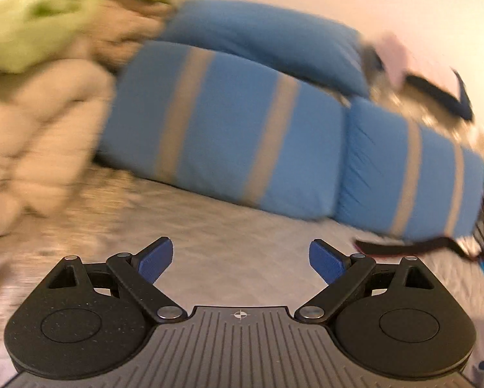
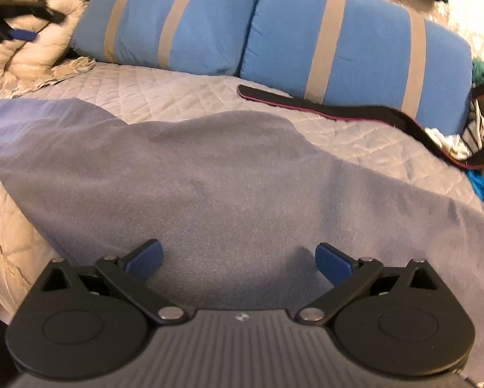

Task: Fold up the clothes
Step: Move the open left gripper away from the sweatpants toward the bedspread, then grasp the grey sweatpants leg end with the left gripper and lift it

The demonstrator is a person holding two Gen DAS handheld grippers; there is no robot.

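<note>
**Right wrist view: grey fleece spread on bed, both grippers empty**

Right wrist camera looks down on a grey fleece garment point(image 2: 209, 174) lying mostly flat across the quilted bedspread point(image 2: 184, 87). Right gripper point(image 2: 238, 263) hangs just above the near part of the fleece, blue fingertips point(image 2: 145, 258) spread wide, nothing between them. Contact with the cloth: cannot tell.

Beyond the fleece, two blue pillows with tan stripes point(image 2: 339, 42) stand side by side. A black strap with a red edge point(image 2: 339, 110) lies on the bedspread just in front of the right-hand pillow. A cream comforter point(image 2: 32, 51) is bunched at far left.

Left wrist view is motion-blurred. Left gripper point(image 1: 241, 262) is spread wide and empty over bare bedspread, facing the same pillows. A green cloth point(image 1: 48, 6) sits atop the cream heap.
</note>
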